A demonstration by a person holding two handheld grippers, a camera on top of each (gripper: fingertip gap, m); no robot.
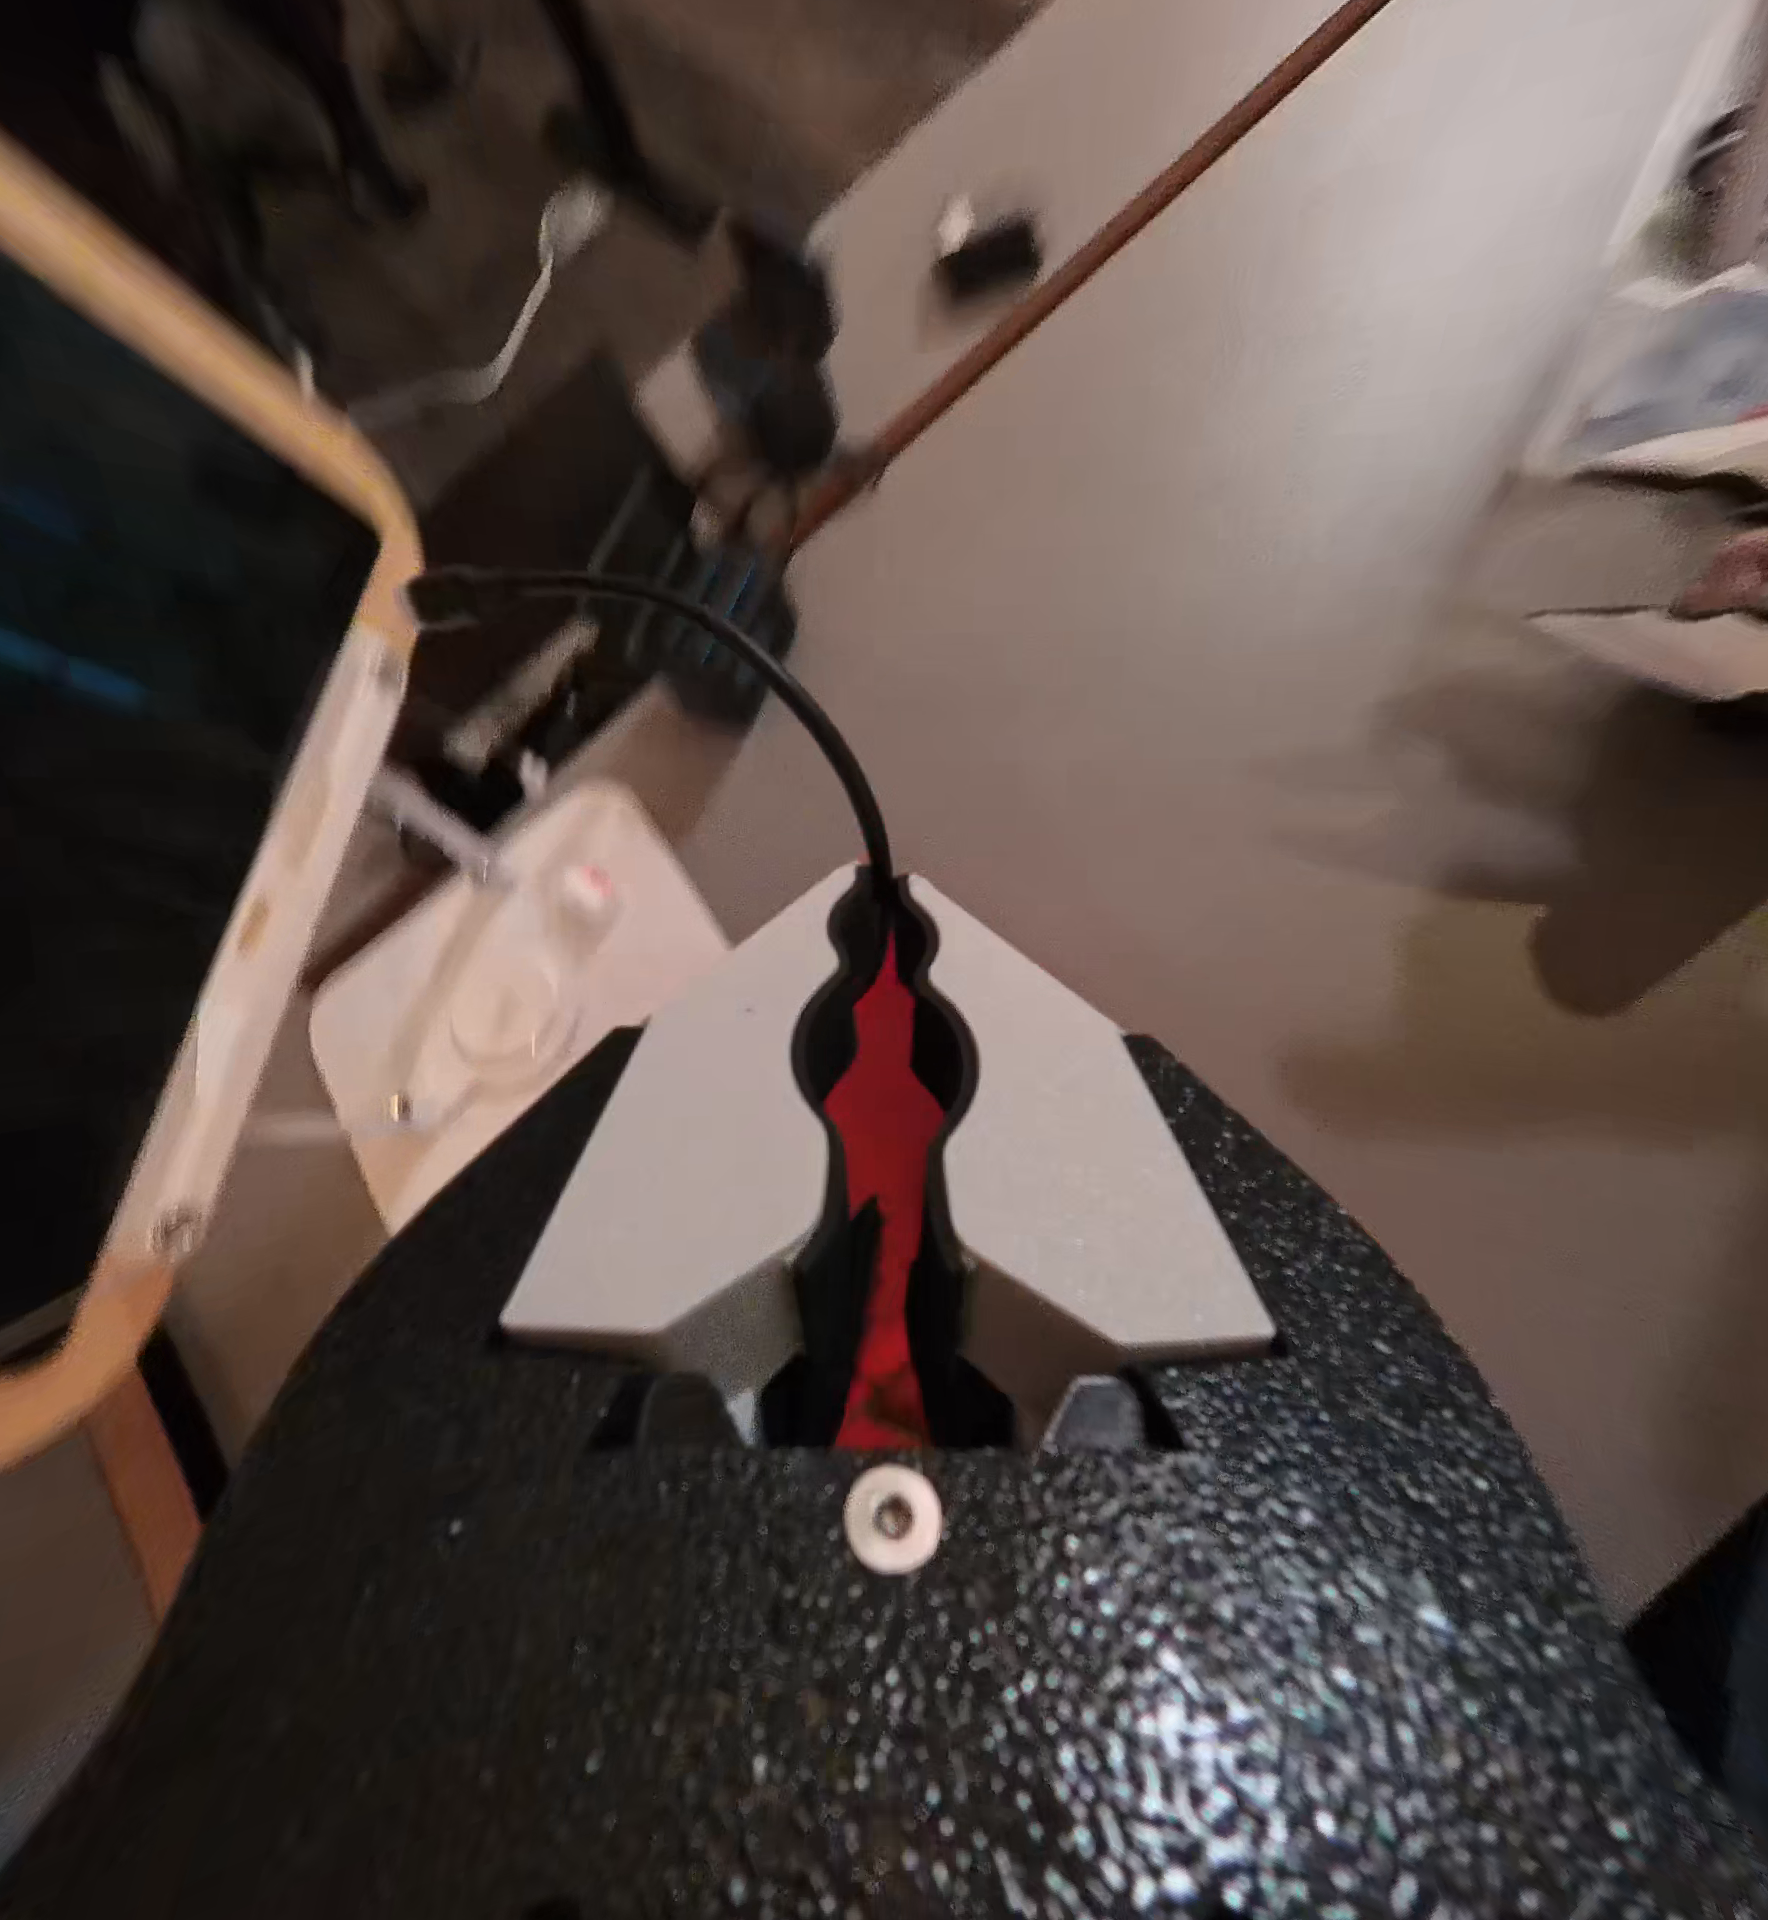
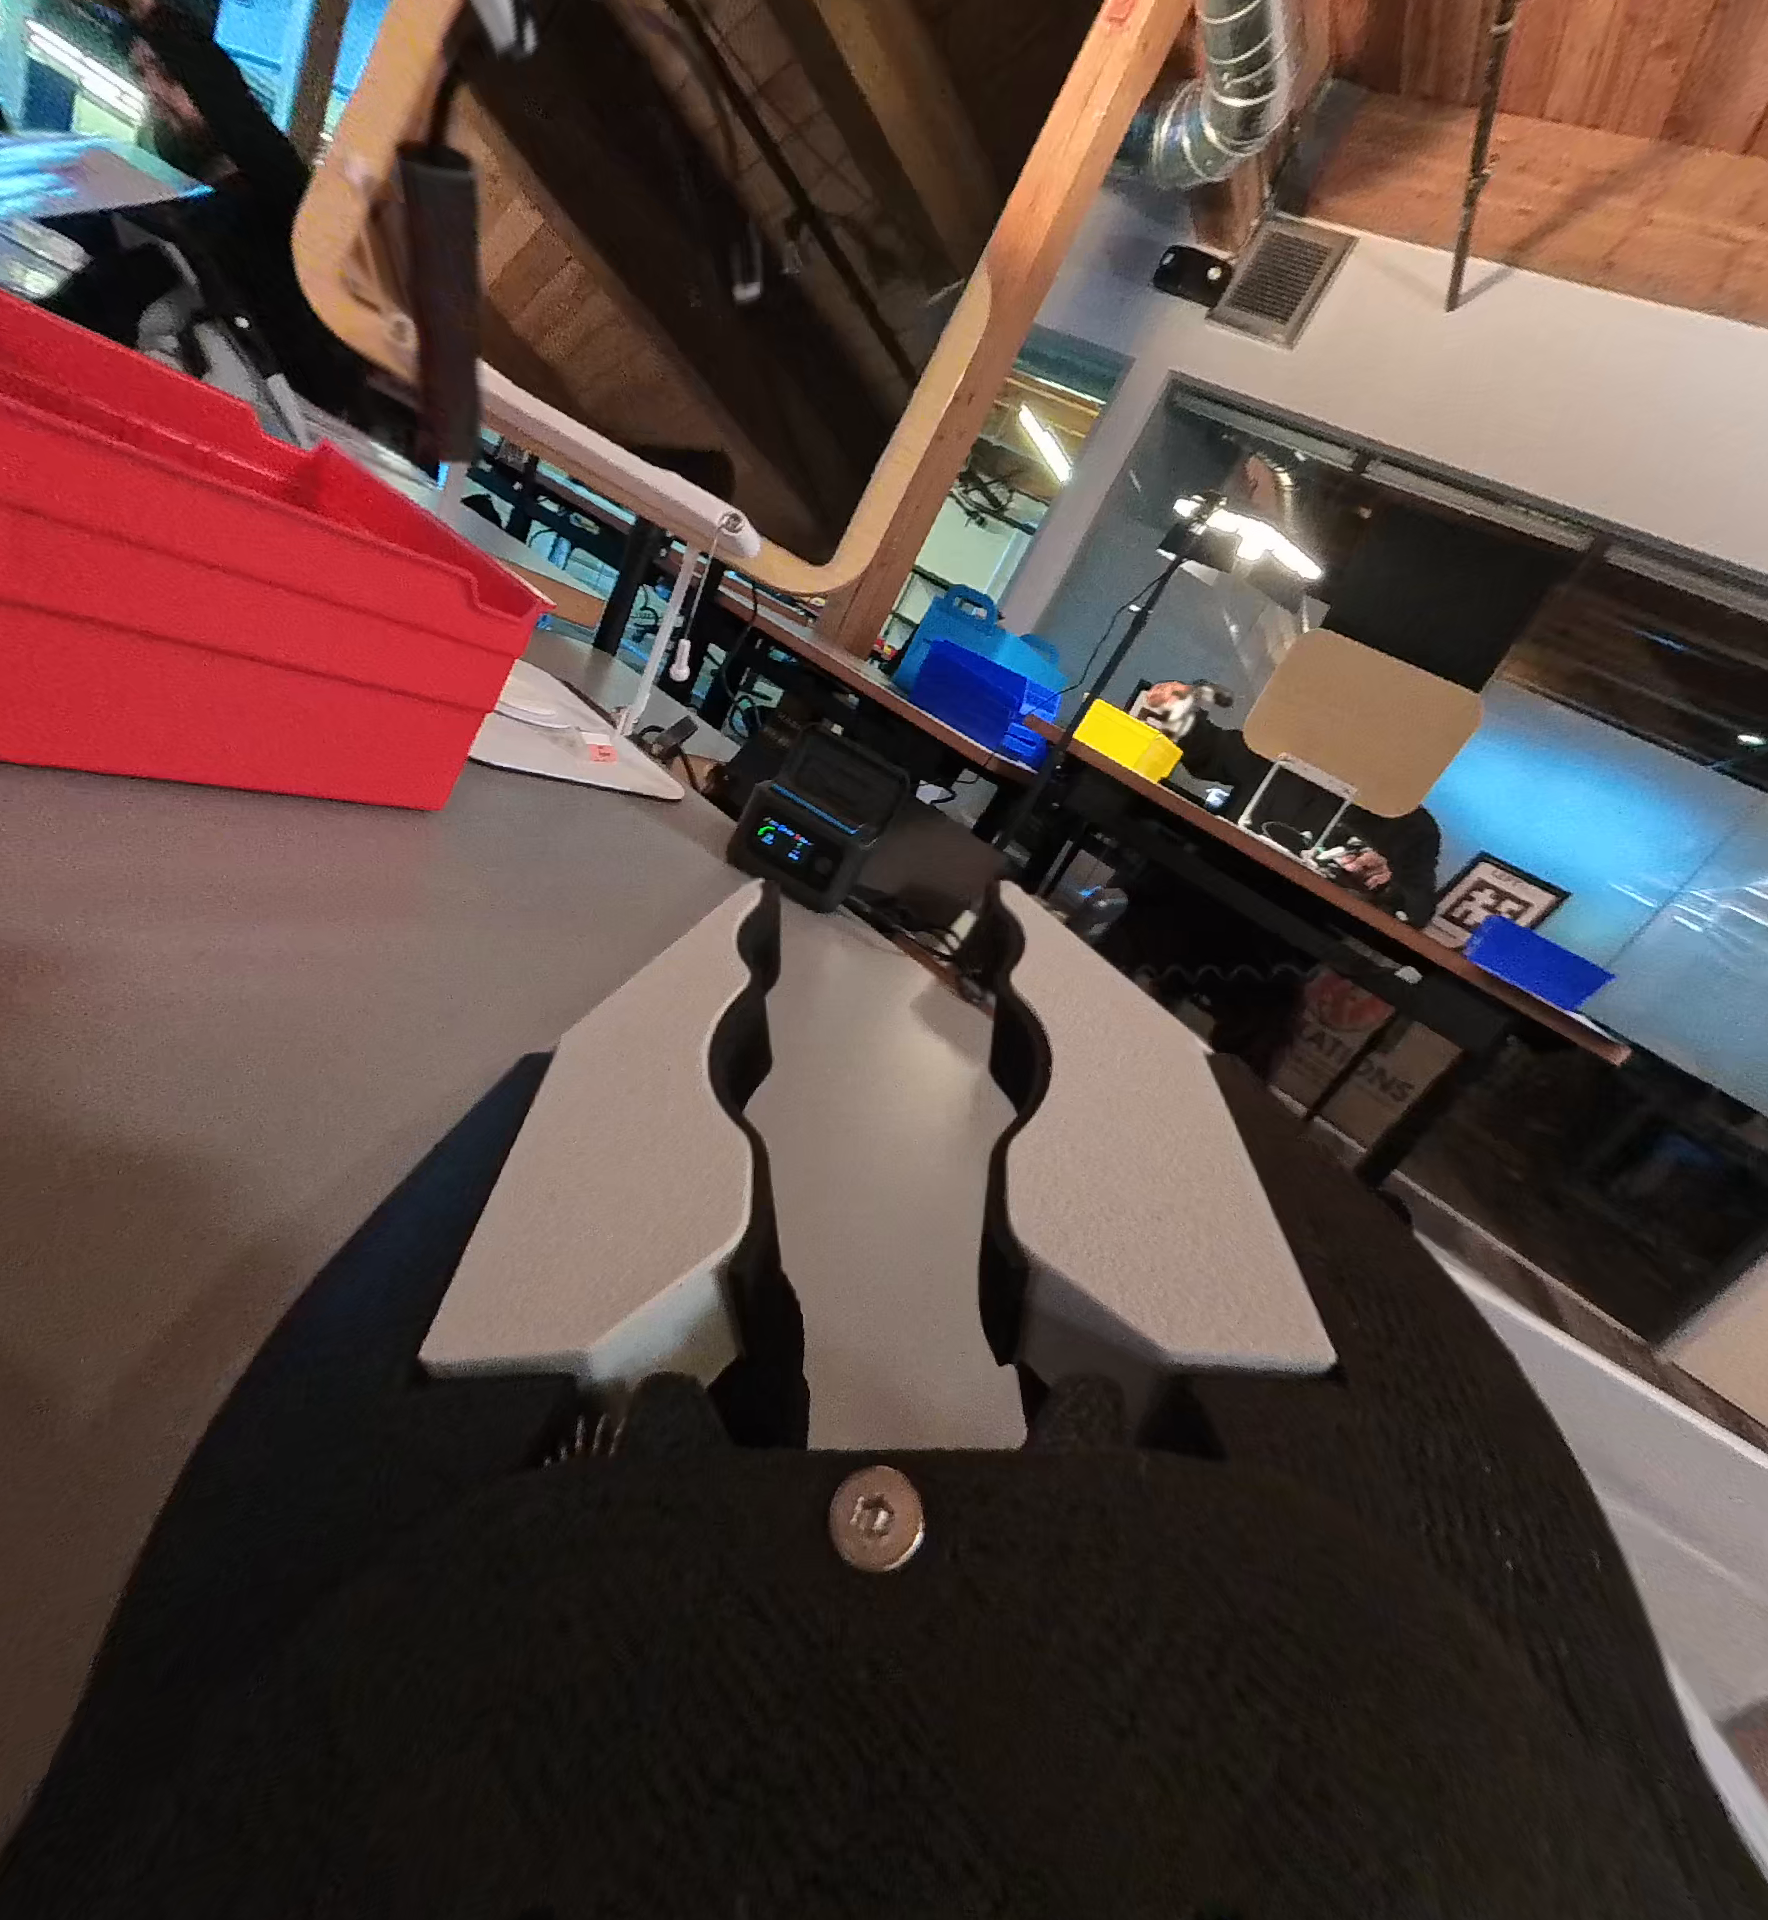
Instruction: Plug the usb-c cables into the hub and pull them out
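Note:
In the left wrist view my left gripper (image 1: 885, 883) is shut on a thin black USB-C cable (image 1: 755, 675). The cable arcs up and to the left from the fingertips. Its plug end (image 1: 444, 603) hangs free beside a wood-framed dark panel (image 1: 132, 727). A blurred dark device with blue ports (image 1: 714, 613), probably the hub, lies beyond the cable on the table. Red shows below, between the fingers. In the right wrist view my right gripper (image 2: 880, 904) is open and empty, low over the grey table (image 2: 236, 1039). The cable does not show in that view.
Stacked red trays (image 2: 184, 623) stand on the left of the table. A white flat pad (image 2: 568, 748) lies behind them and also shows in the left wrist view (image 1: 506, 987). A small black device with a lit screen (image 2: 807, 831) sits near the table's far edge. Other tables with blue and yellow bins stand behind. Some 25 cm of space lies between my two pairs of fingers.

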